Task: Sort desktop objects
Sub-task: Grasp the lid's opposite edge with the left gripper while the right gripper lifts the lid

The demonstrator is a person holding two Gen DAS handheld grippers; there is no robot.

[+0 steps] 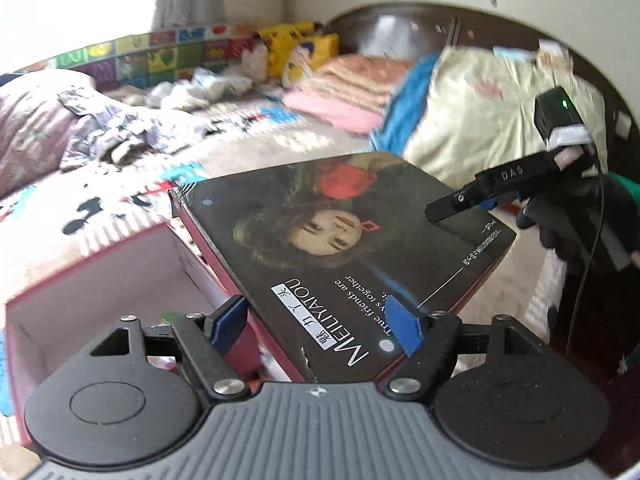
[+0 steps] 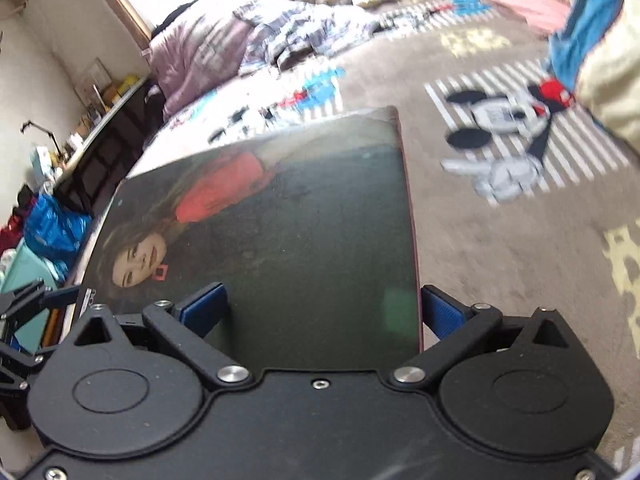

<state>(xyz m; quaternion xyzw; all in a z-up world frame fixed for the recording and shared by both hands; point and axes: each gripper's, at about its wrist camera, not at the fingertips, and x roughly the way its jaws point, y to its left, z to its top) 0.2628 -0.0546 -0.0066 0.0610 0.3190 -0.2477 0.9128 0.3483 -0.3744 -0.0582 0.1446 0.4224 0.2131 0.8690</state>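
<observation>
A dark box lid [image 1: 344,240] printed with a woman's portrait and "MEILIYATOU" is held tilted over an open pink-red box [image 1: 108,292]. My left gripper [image 1: 316,320] straddles the lid's near edge, one blue pad under it and one on top, shut on it. My right gripper [image 1: 440,212] comes in from the right onto the lid's far side. In the right wrist view the lid [image 2: 304,232] fills the space between the blue pads of my right gripper [image 2: 324,308], which grips its edge. The left gripper [image 2: 24,320] shows at the far left there.
The box sits on a bed with a cartoon-mouse blanket [image 2: 512,144]. Folded pink and cream quilts [image 1: 460,92] lie at the back right, a purple duvet [image 1: 36,128] at the left. A dark desk with clutter [image 2: 92,132] stands beside the bed.
</observation>
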